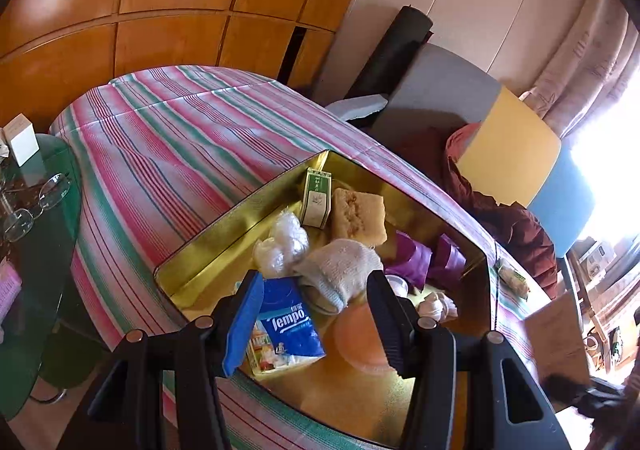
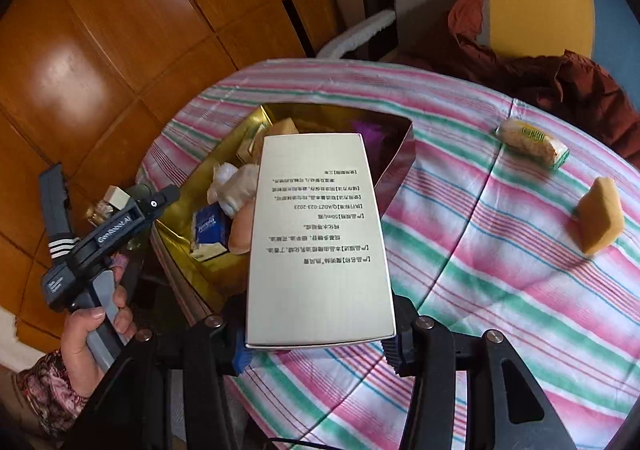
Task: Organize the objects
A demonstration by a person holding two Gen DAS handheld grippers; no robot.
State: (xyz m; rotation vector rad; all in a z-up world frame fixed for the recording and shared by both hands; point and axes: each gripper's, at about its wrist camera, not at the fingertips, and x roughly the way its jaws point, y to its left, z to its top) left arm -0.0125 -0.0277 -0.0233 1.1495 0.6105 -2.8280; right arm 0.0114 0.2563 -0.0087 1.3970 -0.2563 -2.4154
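Hiding much of the gold tin (image 2: 400, 154), the silver box (image 2: 320, 242) fills the right gripper (image 2: 320, 346).

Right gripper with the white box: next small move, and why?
Probably carry the white box a little further over the gold tin and lower it in. The right gripper is clamped on the box's near end; its far end already overhangs the tin. The left gripper hovers there, nothing gripped, so watch it.

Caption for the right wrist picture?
Right gripper carries a white printed box toward the gold tin on the striped tablecloth.
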